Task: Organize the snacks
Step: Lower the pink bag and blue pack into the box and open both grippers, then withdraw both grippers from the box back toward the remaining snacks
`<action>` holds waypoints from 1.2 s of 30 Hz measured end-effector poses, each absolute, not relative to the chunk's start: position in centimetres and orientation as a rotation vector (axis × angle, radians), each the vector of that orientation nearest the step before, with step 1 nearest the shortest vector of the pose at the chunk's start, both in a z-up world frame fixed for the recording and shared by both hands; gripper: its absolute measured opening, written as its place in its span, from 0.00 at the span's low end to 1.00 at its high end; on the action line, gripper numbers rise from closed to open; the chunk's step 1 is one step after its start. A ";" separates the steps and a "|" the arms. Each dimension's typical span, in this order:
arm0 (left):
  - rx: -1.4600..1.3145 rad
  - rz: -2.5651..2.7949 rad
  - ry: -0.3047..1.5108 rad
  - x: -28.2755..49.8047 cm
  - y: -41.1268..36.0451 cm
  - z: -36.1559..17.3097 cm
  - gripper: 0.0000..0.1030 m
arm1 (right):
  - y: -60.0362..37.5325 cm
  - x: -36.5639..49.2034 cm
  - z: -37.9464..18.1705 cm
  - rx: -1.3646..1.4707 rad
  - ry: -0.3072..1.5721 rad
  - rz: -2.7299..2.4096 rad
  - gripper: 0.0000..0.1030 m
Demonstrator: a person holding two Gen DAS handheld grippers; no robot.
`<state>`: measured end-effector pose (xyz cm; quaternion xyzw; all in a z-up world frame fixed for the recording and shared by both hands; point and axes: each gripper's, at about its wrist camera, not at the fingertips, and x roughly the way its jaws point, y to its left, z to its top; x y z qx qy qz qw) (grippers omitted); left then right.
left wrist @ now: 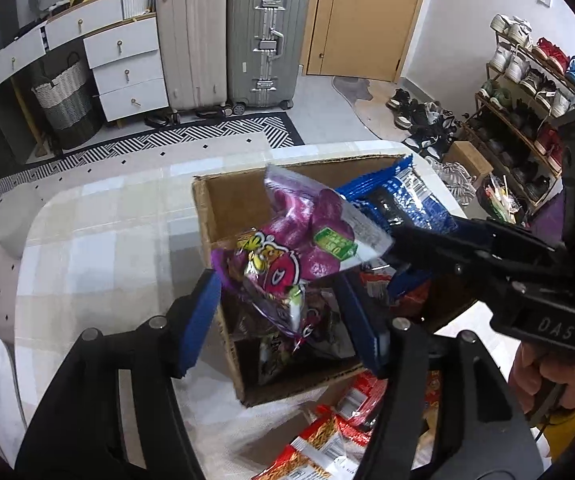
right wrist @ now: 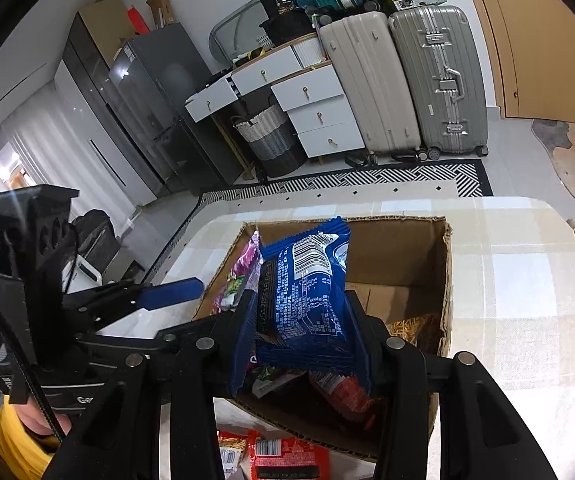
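In the left wrist view the left gripper is standing with its jaws parted around a purple snack bag over the cardboard box, while in the right wrist view the right gripper is clamping a blue snack packet above that box.

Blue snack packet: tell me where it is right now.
The blue snack packet sits clamped upright in the right gripper, over the open cardboard box. In the left wrist view it is right of the purple snack bag.
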<state>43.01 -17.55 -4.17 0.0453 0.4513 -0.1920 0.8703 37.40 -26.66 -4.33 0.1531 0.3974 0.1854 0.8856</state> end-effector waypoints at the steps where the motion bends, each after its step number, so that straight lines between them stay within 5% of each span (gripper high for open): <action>1: 0.093 -0.402 0.942 42.7 -17.3 -4.0 0.60 | -26.7 37.4 -4.4 0.319 0.829 0.380 0.41; 16: 0.088 -0.359 0.904 38.1 -14.2 -0.7 0.75 | -26.4 36.8 -4.5 0.326 0.853 0.321 0.41; 36: 0.072 -0.330 0.874 30.5 -9.8 4.4 0.76 | -25.8 34.3 -2.7 0.188 0.832 0.207 0.50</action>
